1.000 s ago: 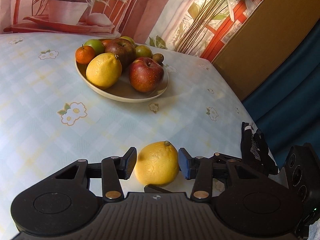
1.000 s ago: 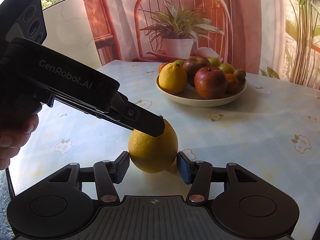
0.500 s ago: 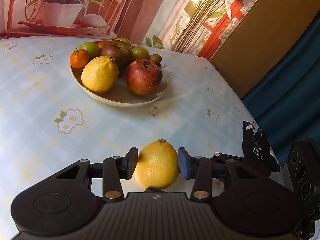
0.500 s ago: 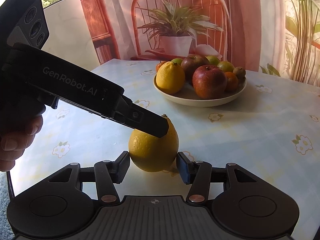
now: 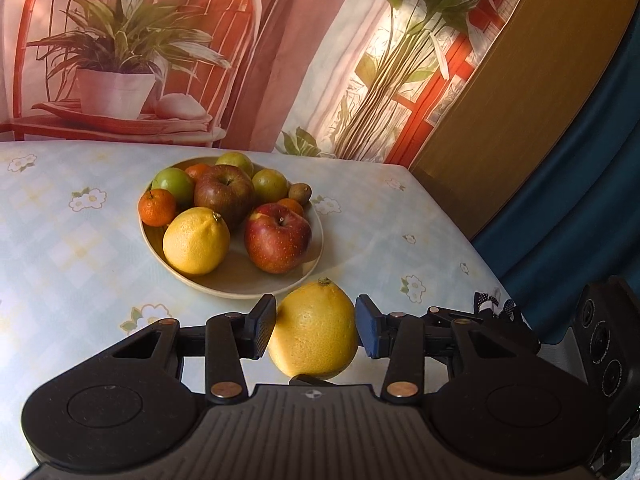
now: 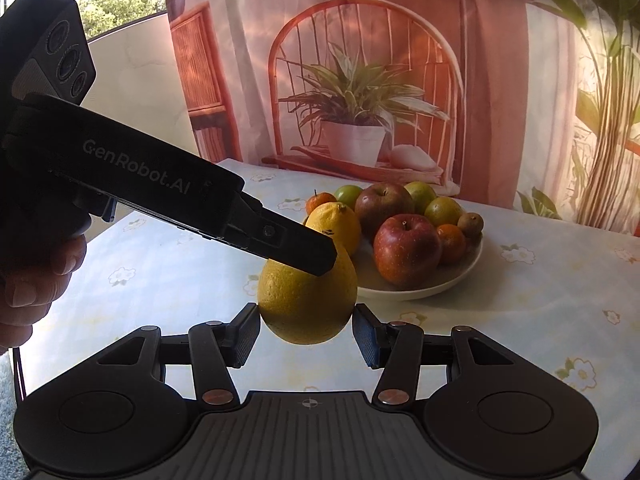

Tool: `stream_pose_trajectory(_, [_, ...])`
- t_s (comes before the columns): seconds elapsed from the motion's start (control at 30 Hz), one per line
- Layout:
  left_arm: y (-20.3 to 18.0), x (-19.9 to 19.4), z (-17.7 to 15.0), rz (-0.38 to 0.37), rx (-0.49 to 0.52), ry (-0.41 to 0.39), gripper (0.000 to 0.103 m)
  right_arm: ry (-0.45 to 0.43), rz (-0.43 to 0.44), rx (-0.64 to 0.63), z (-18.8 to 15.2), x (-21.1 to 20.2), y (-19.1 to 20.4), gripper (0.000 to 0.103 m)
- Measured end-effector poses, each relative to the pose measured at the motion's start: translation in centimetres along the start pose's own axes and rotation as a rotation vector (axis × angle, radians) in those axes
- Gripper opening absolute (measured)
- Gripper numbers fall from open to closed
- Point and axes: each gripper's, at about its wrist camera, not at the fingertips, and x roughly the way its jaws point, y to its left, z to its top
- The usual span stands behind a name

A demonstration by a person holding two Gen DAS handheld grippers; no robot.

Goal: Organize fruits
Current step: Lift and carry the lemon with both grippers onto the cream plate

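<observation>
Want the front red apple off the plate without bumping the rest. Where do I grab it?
Pinch the red apple across its broad middle, coming from the near rim of the plate: it stands stem-up at the front, with a darker apple behind and a lemon beside it.

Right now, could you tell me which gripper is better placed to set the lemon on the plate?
Probably the left gripper: its pads sit against the lemon, and the plate's bare near rim lies straight ahead.

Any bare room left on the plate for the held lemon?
Near rim of the plate, in front of the lemon on the plate and red apple, is bare. Back half is packed with fruit. The held lemon sits in the left gripper.
</observation>
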Motion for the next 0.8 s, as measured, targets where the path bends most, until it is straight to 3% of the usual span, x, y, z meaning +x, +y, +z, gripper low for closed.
stream_pose_trajectory(0.27, [-0.2,0.1,4.3,0.028,0.047,-0.072,0.046,-0.040,0.006,-0.060,5.1,1.6,-2.1,0.047])
stream_pose_trajectory(0.43, [0.4,1.2,6.3,0.039,0.050,-0.075,0.046,-0.038,0.005,-0.088,7.1,3.5,-3.3,0.047])
stream_pose_trajectory(0.8, [2.2,3.2,5.3,0.026,0.039,0.020,0.046,0.030,0.043,-0.027,5.3,6.0,-4.0,0.047])
